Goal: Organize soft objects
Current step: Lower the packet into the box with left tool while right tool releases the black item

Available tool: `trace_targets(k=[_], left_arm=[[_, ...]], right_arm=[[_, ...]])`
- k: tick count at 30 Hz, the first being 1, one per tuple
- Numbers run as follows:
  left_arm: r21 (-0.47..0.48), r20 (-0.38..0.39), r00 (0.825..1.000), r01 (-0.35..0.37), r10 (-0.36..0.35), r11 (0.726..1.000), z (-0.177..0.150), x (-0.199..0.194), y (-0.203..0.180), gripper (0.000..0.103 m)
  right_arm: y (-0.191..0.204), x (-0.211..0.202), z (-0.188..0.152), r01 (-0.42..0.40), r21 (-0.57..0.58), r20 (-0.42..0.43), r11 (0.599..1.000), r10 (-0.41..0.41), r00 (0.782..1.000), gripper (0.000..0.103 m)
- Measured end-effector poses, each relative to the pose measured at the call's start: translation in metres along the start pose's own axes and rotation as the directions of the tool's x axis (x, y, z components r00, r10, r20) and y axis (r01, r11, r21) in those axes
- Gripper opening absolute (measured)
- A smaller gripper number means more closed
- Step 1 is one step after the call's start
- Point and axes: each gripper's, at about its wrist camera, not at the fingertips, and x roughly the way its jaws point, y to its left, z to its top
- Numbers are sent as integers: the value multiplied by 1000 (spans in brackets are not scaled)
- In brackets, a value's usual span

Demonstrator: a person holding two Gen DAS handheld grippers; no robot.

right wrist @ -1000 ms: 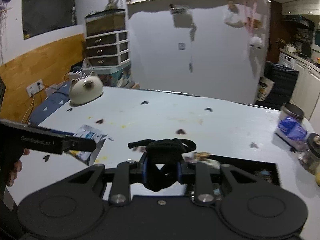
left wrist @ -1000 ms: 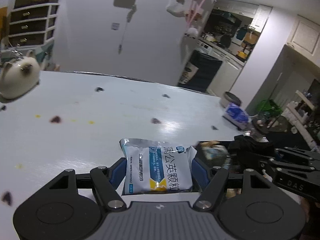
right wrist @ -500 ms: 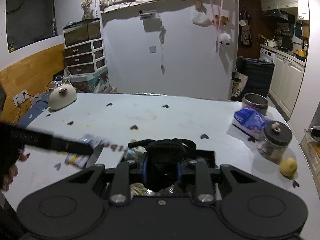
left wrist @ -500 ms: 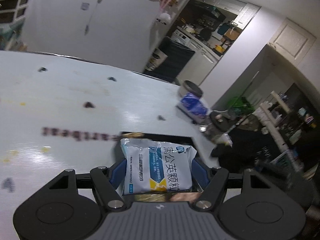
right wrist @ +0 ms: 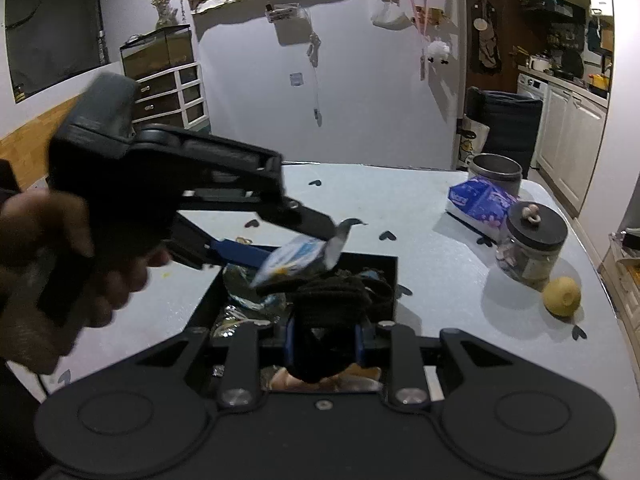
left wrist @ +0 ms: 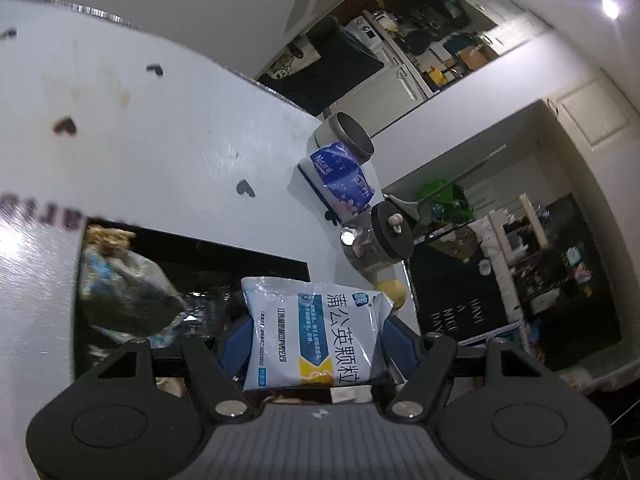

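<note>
Fingers of the left gripper (left wrist: 318,336) pinch a white-and-blue sachet (left wrist: 316,338) above the black bin (right wrist: 390,280) recessed in the white worktop (right wrist: 400,208). Right gripper (right wrist: 325,342) fingers clamp a black glove (right wrist: 326,316) over the same bin.

On the white desk (right wrist: 440,220), dotted with small dark heart marks, a metal tin (right wrist: 495,168) stands at the far right edge. A blue tissue pack (right wrist: 478,202) lies just in front of it. Nearer sits a glass jar (right wrist: 530,246) with a black lid, and a yellow lemon (right wrist: 562,296) lies close beside it. A drawer unit (right wrist: 172,92) stands by the back wall.
</note>
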Motion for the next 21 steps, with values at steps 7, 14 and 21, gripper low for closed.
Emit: trace_targets(k=[7, 14, 21], left_arm=[[155, -106, 994, 41, -25, 987, 12, 18, 5, 71], [646, -246, 964, 84, 103, 759, 29, 19, -26, 71], [902, -308, 869, 138, 387, 409, 28, 44, -39, 61]], right_arm=[[-9, -5, -5, 18, 17, -12, 1000, -18, 1000, 28], [-13, -7, -7, 23, 23, -19, 999, -23, 1000, 28], [-14, -11, -10, 55, 57, -11, 997, -54, 998, 28]])
